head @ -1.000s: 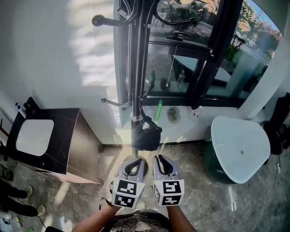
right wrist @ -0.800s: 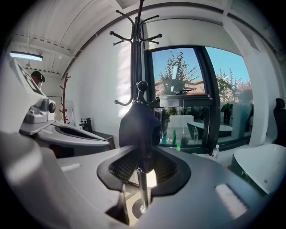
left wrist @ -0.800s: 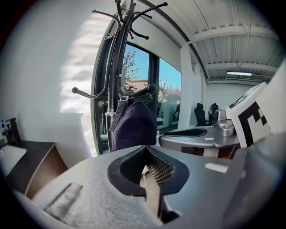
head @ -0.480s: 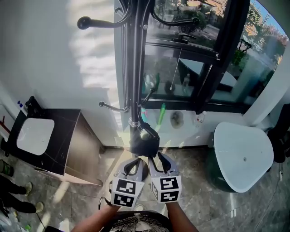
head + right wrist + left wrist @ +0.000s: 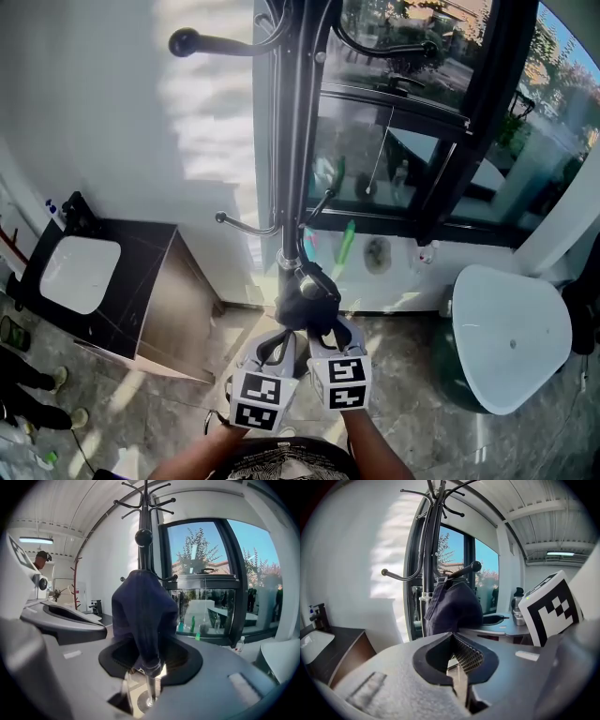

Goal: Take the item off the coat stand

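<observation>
At the far left of the head view a white sink [image 5: 80, 274] sits in a dark cabinet [image 5: 155, 300], its left edge cut off by the frame. Next comes the black coat stand [image 5: 292, 141], against the white wall beside the window [image 5: 394, 141]. Its top runs out of the picture, and one ball-tipped hook [image 5: 183, 42] reaches out to the left.

A dark blue cap [image 5: 305, 302], if it is one, since the folds make its shape hard to read, hangs low on the stand from a short hook. It covers the pole there.

The left gripper [image 5: 274, 345] sits just below and left of the cap. In the left gripper view its fingers [image 5: 471, 656] are closed tip to tip on nothing, and the cap [image 5: 454, 606] hangs beyond them on the stand [image 5: 427, 550], apart from the tips.

The right gripper [image 5: 328, 330] is just beside the left one and reaches up under the cap. In the right gripper view the cap [image 5: 140, 606] fills the middle and its lower end drops between the fingers [image 5: 187, 660]. The pads close in on the cloth from both sides, gripping it. The cloth hides the tips themselves, and also most of the pole [image 5: 144, 508] behind it.

Both forearms are cut off at the bottom edge. At the right stands a white bench [image 5: 511, 323] on a dark base that is mostly hidden under it.
</observation>
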Demonstrator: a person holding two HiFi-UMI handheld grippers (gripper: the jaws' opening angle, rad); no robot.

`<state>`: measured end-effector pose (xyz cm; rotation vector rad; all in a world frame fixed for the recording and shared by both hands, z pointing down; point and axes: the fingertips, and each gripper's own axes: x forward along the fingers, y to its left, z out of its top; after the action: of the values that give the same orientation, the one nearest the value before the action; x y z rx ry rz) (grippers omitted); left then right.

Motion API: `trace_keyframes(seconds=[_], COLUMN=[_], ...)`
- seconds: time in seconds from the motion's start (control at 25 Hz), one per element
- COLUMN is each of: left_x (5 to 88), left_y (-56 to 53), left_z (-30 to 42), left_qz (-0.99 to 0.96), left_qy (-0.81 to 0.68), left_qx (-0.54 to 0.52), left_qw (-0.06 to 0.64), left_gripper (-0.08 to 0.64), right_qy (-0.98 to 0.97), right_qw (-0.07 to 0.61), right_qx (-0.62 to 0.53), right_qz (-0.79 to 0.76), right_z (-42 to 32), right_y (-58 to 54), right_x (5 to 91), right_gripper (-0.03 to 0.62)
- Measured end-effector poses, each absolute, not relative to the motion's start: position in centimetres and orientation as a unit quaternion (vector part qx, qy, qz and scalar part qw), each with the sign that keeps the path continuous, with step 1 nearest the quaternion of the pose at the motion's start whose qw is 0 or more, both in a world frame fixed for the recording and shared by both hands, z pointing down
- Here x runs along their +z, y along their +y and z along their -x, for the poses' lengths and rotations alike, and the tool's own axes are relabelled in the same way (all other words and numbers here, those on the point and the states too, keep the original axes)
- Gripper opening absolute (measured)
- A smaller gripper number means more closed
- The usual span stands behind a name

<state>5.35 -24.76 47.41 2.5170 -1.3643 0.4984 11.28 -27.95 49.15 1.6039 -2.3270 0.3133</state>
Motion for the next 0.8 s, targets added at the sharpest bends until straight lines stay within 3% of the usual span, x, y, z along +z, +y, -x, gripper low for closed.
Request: trace_keyframes(seconds=[0.12, 0.2, 0.8], left_x=[47.6, 47.6, 47.1], left_y=[-24.9, -24.9, -24.6], left_z=[-4.8, -4.5, -5.0], left_qz=[-0.856, -0.855, -0.862], left_qy=[-0.472, -0.475, -0.464], left_qx=[0.171, 0.171, 0.169], left_qw=[0.119, 0.12, 0.114], left_gripper=[0.005, 0.005, 0.005], right_qy=[-0.81, -0.811, -0.802], right_qw=[0.152, 0.15, 0.122], right_qx=[0.101, 0.095, 0.063], right_qz=[-0.558, -0.558, -0.581], right_z=[-11.2, -11.2, -12.2], right_y=[-28.4, -28.4, -27.5], right_x=[49.1, 48.9, 46.4], right_gripper=[0.058, 0.038, 0.021])
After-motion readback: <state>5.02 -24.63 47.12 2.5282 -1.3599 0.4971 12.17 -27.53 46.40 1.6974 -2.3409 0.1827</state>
